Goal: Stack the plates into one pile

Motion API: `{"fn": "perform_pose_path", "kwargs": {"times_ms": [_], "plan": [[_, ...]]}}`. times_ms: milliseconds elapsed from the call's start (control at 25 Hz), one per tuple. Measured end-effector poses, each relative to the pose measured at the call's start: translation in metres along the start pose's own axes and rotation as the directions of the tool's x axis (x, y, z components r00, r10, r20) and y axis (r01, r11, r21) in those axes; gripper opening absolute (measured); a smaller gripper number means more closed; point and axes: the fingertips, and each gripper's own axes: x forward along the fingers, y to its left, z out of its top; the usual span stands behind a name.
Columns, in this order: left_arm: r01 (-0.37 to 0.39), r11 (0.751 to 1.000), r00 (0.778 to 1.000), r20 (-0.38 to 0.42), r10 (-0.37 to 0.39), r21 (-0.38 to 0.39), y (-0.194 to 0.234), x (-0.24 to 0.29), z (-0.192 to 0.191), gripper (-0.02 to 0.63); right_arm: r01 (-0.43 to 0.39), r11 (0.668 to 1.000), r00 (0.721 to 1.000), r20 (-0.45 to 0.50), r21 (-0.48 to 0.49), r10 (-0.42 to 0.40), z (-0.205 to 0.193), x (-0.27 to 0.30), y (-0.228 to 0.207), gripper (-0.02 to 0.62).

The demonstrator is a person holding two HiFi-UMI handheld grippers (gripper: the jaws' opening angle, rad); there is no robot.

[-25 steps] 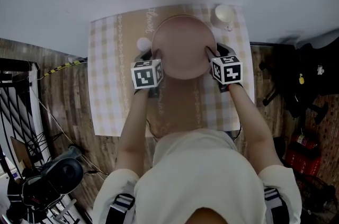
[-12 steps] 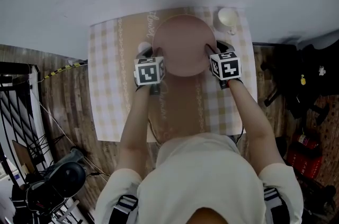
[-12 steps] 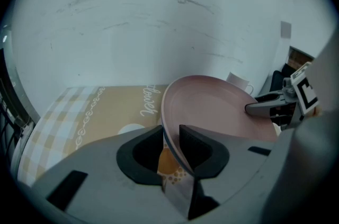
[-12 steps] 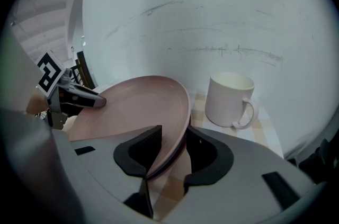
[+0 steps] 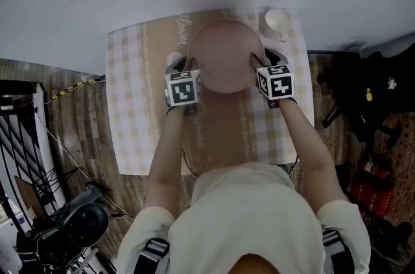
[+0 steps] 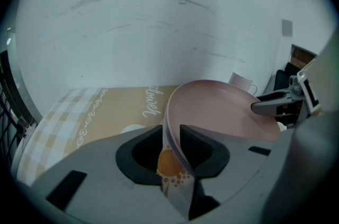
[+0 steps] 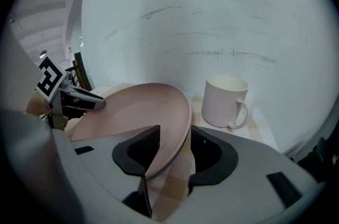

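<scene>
A checked cloth (image 5: 130, 104) covers the tabletop, seen from above over a person's shoulders. Beside the plate's left edge on the cloth sits a small white round shape (image 5: 174, 59), too small to identify.

Just right of it, the left tool (image 6: 170, 135) has the left rim of a pink plate (image 5: 225, 56) between its jaws. The jaws have just been opening. They stand only slightly apart, with the rim close against the inner one, and they seem to have stopped squeezing.

The plate lies flat on the far middle of the cloth. Its edge shows faint layered lines, so it may be more than one plate, though that cannot be told. It looks stiff, smooth and glazed, so probably slippery, fairly heavy and liable to chip or break if dropped. The rim is likely the best place to hold it, at two opposite points, as both tools are placed now.

The right tool (image 7: 175, 149) straddles the right rim. Its jaws have also just been opening and are spread wide, with a clear gap beside the rim.

A white mug (image 5: 275, 20) stands upright near the far right corner, near the plate but not touching it.
</scene>
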Motion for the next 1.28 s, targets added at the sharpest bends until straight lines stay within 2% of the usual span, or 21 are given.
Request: {"fn": "perform_pose_path", "kwargs": {"times_ms": [320, 520, 800, 1120, 1280], "plan": [[0.016, 1.0, 1.0, 0.026, -0.015, -0.01, -0.004, -0.013, -0.004, 0.08, 0.026, 1.0, 1.0, 0.005, 0.015, -0.026, -0.008, -0.017, 0.003, 0.152], [0.039, 0.999, 0.998, 0.058, -0.038, -0.027, -0.011, -0.03, -0.007, 0.08, 0.037, 0.999, 0.999, 0.039, 0.04, -0.038, -0.01, -0.039, 0.009, 0.152], [0.062, 0.996, 0.993, 0.108, -0.054, -0.064, -0.027, -0.064, -0.019, 0.048, -0.016, 0.999, 0.992, 0.126, 0.038, 0.011, -0.009, -0.079, 0.041, 0.148], [0.121, 0.986, 0.977, 0.193, -0.096, -0.119, -0.06, -0.12, -0.031, 0.022, -0.088, 0.996, 0.971, 0.226, 0.01, 0.083, -0.013, -0.132, 0.078, 0.045], [0.145, 0.981, 0.97, 0.215, -0.116, -0.125, -0.08, -0.15, -0.045, 0.018, -0.13, 0.992, 0.956, 0.263, -0.008, 0.127, -0.019, -0.161, 0.094, 0.019]]}}
